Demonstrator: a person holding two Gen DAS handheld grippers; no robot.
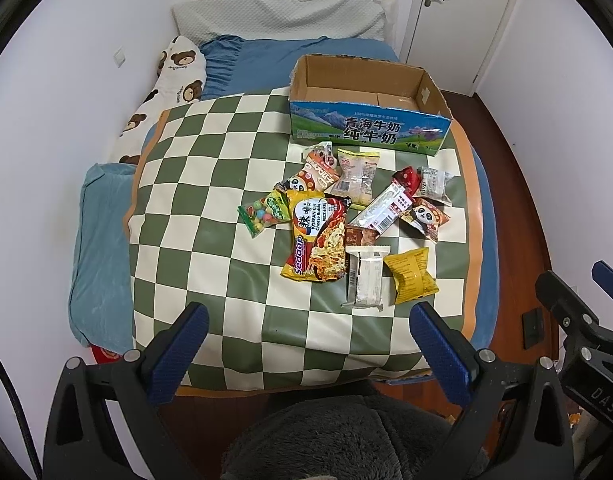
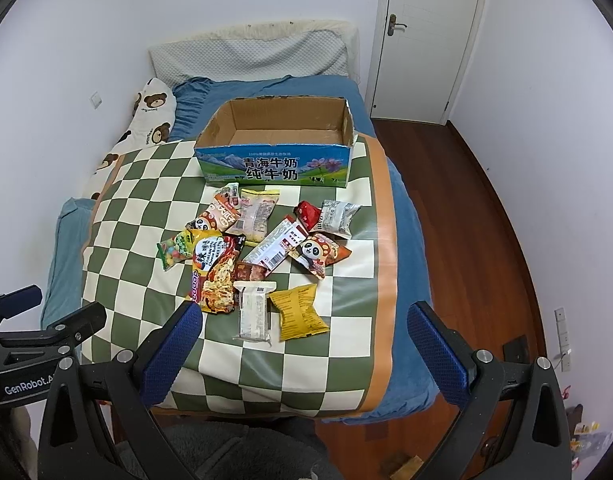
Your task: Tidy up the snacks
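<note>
Several snack packets lie in a loose pile on a green-and-cream checkered mat (image 1: 210,184) (image 2: 138,200) on a bed. Among them are a yellow noodle pack (image 1: 316,240) (image 2: 214,276), a yellow crinkled packet (image 1: 411,276) (image 2: 300,312), a white wrapped bar (image 1: 365,278) (image 2: 255,312) and a green candy bag (image 1: 264,214) (image 2: 172,252). An open, empty cardboard milk box (image 1: 370,128) (image 2: 274,166) stands behind the pile. My left gripper (image 1: 310,316) and my right gripper (image 2: 306,316) are both open and empty, held above the near edge of the mat.
The bed has a blue sheet (image 1: 266,64), a white pillow (image 2: 250,56) and a bear-print cushion (image 1: 178,72) at the left. A white wall bounds the left side. Wooden floor (image 2: 466,208) and a white door (image 2: 426,40) lie at the right.
</note>
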